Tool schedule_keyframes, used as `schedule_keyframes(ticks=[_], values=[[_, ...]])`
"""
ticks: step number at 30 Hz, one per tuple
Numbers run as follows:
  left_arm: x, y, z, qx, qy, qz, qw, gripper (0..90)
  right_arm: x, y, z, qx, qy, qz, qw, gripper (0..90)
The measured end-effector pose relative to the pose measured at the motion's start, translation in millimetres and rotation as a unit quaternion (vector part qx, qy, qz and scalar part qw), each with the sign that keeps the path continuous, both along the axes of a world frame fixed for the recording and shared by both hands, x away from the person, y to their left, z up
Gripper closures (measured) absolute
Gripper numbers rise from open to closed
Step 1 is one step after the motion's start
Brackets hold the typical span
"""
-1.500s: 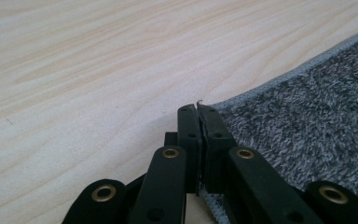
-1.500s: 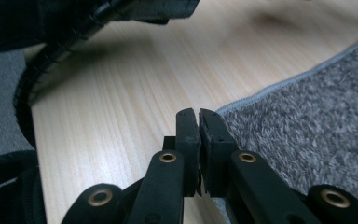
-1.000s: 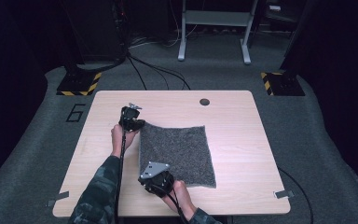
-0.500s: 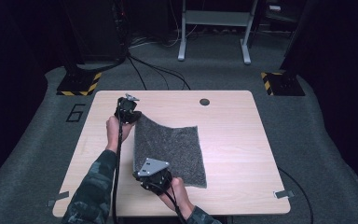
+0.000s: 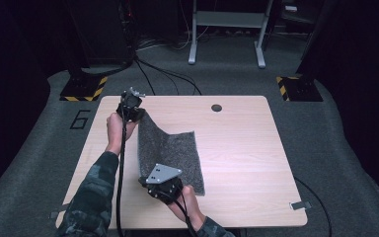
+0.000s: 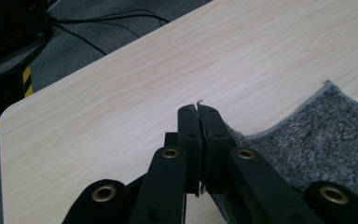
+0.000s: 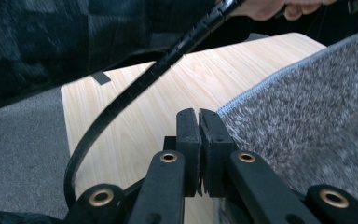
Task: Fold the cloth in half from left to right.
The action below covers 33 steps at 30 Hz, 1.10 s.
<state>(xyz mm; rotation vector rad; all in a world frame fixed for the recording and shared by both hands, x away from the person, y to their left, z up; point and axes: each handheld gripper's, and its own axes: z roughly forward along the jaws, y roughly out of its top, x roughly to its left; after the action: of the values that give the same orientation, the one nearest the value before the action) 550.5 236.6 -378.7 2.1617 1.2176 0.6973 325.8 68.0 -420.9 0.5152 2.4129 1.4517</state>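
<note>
A pale wooden table (image 5: 246, 148) is seen from above, standing on grey carpet, with a dark round grommet (image 5: 216, 107) set near its far edge. On the left half of the table a grey fuzzy cloth (image 5: 175, 153) is spread; its right part lies flat on the wood, while its left edge is raised off the surface.

The far left corner of the cloth is pinched by the left gripper (image 5: 139, 114), whose jaws are pressed together on the fabric; in the left gripper view the cloth (image 6: 326, 135) is seen running away to the right of the closed jaws (image 6: 198, 109), above the tabletop. The near left corner is pinched in the same way by the right gripper (image 5: 154, 181), which bears a grey three-cornered plate; in the right gripper view the cloth (image 7: 307, 116) rises to the right of the shut jaws (image 7: 198, 114).

A black cable (image 7: 135, 88) is seen crossing that view diagonally in front of a camouflage sleeve (image 5: 91, 197).
</note>
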Motion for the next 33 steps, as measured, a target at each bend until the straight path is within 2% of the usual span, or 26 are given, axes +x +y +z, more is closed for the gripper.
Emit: schedule_keyframes(ticks=[7, 15, 22, 28, 32, 33], values=[[6.3, -28.0, -7.9, 0.003, 0.009, -0.024, 0.9997, 88.1, -1.9, -18.5, -15.2, -0.008, 0.018, -0.016, 0.9997, 87.6], [17.4, -58.8, -26.4, 0.010, 0.028, -0.039, 0.9988, 88.0, 0.9, -52.4, -29.1, 0.000, 0.033, -0.046, 0.9984, 87.5], [25.4, -82.6, -40.7, 0.019, 0.041, -0.049, 0.9978, 87.9, 6.1, -77.0, -48.4, -0.007, 0.065, -0.075, 0.9950, 87.5], [30.8, -97.0, -51.4, 0.030, 0.050, -0.050, 0.9970, 87.8, 8.6, -92.0, -58.0, -0.010, 0.073, -0.090, 0.9933, 87.3], [33.6, -104.9, -57.7, 0.031, 0.055, -0.053, 0.9966, 87.7, 13.5, -103.5, -68.4, -0.014, 0.091, -0.106, 0.9901, 87.3], [34.0, -106.7, -59.0, 0.030, 0.056, -0.055, 0.9965, 87.7, 13.8, -105.1, -70.0, -0.013, 0.089, -0.108, 0.9900, 87.2]])
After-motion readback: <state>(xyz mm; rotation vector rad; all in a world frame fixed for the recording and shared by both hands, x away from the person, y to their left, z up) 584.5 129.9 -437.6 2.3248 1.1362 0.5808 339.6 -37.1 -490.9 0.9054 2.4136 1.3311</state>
